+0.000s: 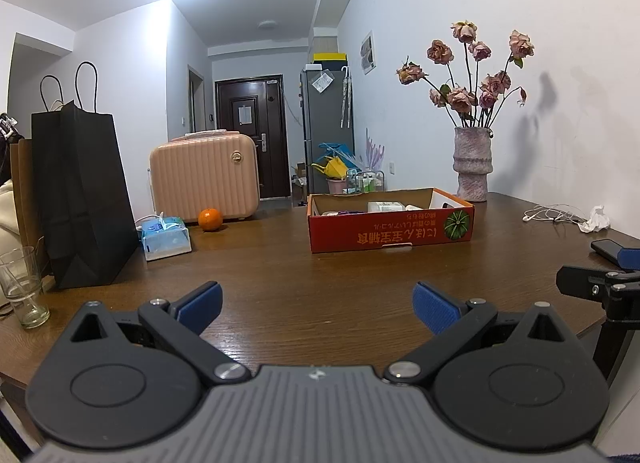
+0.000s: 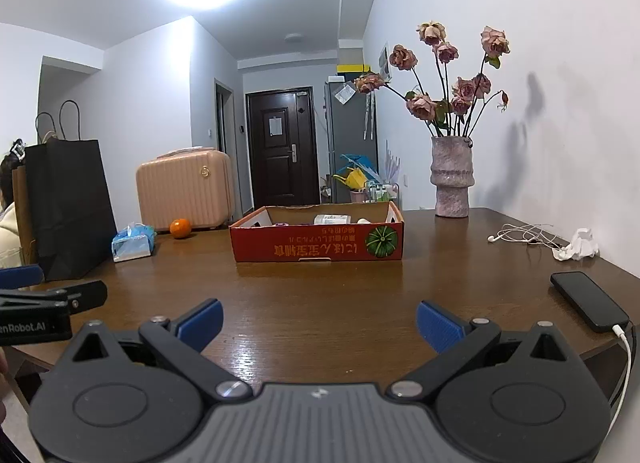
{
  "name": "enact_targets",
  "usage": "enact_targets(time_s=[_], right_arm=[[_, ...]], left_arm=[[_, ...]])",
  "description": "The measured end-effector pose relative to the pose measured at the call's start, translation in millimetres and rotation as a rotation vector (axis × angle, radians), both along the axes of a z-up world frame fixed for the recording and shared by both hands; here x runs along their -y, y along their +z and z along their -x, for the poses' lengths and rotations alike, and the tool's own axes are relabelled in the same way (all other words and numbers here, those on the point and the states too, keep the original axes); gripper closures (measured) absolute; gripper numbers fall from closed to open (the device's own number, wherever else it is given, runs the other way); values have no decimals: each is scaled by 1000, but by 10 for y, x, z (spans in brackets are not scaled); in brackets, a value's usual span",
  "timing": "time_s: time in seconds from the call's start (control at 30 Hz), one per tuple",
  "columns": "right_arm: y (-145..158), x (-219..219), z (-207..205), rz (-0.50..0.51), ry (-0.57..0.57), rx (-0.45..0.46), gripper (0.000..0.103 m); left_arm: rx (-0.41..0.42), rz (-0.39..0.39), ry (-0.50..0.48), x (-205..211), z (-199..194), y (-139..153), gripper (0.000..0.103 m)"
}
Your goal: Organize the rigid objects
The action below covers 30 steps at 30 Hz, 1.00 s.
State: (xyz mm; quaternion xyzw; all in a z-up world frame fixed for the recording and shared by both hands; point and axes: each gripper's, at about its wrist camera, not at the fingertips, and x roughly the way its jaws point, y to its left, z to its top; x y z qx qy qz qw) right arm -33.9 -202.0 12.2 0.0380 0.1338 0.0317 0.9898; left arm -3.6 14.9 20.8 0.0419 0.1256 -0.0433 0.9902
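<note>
A shallow red cardboard box point(image 1: 390, 229) with a pumpkin print stands on the brown wooden table point(image 1: 280, 283); it holds a white bottle point(image 1: 386, 206) and other small items. It also shows in the right wrist view point(image 2: 318, 247). My left gripper point(image 1: 318, 309) is open and empty above the table's near edge. My right gripper point(image 2: 319, 327) is open and empty, also near the front edge. An orange point(image 1: 210, 219) and a blue tissue pack point(image 1: 165, 237) lie left of the box. A black phone point(image 2: 588, 301) on a cable lies at the right.
A black paper bag point(image 1: 82, 199) and a glass point(image 1: 22, 287) stand at the left. A pink vase of dried roses point(image 1: 472, 167) stands behind the box. White earphones point(image 1: 550, 215) and a crumpled tissue point(image 1: 596, 219) lie at the right. A pink suitcase point(image 1: 204, 179) sits at the table's far side.
</note>
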Motion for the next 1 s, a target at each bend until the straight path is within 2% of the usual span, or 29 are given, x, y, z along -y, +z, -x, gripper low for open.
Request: enact_targets(time_s=[1.0], right_arm=[[-9, 4, -21, -11, -3, -2, 0]], left_arm=[[13, -12, -8, 19, 21, 1, 0]])
